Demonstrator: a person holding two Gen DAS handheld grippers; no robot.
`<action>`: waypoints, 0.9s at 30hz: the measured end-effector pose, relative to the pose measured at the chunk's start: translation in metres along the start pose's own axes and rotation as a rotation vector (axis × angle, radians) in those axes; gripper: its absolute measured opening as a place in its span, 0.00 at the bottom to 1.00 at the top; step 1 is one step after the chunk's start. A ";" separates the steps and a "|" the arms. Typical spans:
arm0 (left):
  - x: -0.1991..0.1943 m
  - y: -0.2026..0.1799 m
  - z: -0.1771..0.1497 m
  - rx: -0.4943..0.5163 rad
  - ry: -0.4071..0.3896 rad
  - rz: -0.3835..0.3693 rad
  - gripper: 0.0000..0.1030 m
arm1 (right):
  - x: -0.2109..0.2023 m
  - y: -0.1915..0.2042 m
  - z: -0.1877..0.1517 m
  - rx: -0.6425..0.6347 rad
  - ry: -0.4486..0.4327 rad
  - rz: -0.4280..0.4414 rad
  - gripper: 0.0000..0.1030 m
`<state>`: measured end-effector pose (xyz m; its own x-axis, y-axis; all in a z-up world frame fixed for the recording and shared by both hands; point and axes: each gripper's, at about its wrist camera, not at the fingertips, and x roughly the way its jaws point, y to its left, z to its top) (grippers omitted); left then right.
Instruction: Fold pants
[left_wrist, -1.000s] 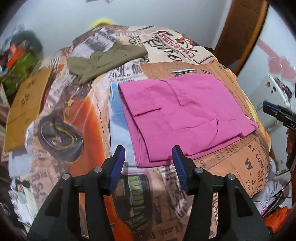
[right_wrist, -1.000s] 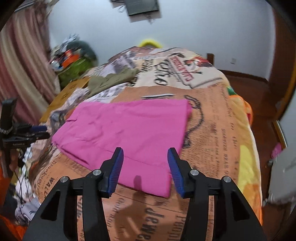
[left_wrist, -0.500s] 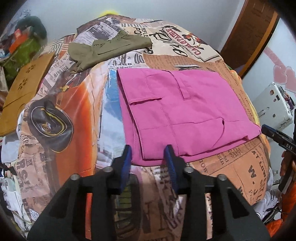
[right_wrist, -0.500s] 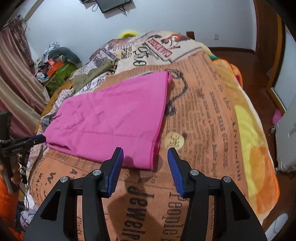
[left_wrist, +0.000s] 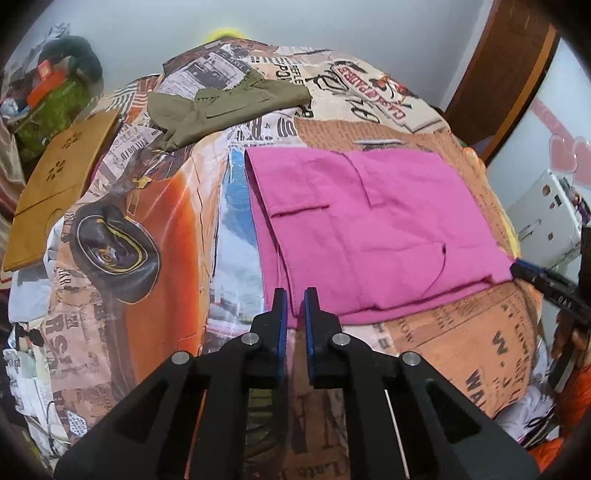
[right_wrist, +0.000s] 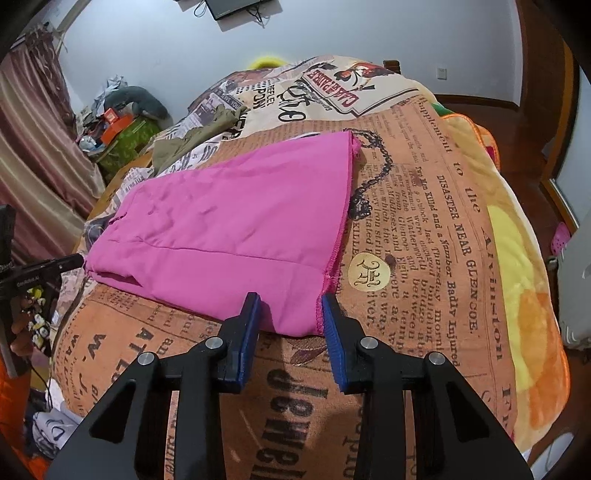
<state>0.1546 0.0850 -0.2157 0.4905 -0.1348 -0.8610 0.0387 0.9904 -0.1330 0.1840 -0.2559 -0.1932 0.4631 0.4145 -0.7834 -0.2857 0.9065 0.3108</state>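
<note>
bed blanket (right_wrist: 424, 229) with newspaper print – pink pants (left_wrist: 369, 229) flat on top. left gripper (left_wrist: 294, 295) pinches near pants corner, almost closed. right gripper (right_wrist: 290, 301) wide open around other corner – holds nothing.

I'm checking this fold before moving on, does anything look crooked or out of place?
Nothing stands out. The pink pants lie flat and folded on the bedspread, with edges slightly uneven at the near corner. Olive pants lie separately farther back.
</note>
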 end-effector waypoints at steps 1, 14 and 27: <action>0.000 0.001 0.002 -0.007 -0.002 -0.012 0.08 | 0.000 -0.001 0.000 0.004 0.001 0.001 0.30; 0.029 0.001 0.007 -0.065 0.038 -0.066 0.26 | 0.002 -0.001 -0.002 0.020 0.017 0.016 0.30; -0.001 -0.008 0.017 -0.005 -0.078 0.043 0.04 | 0.001 0.006 0.001 -0.029 -0.002 0.019 0.06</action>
<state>0.1688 0.0780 -0.2054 0.5581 -0.0892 -0.8250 0.0123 0.9950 -0.0992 0.1832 -0.2501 -0.1918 0.4593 0.4320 -0.7762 -0.3187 0.8957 0.3100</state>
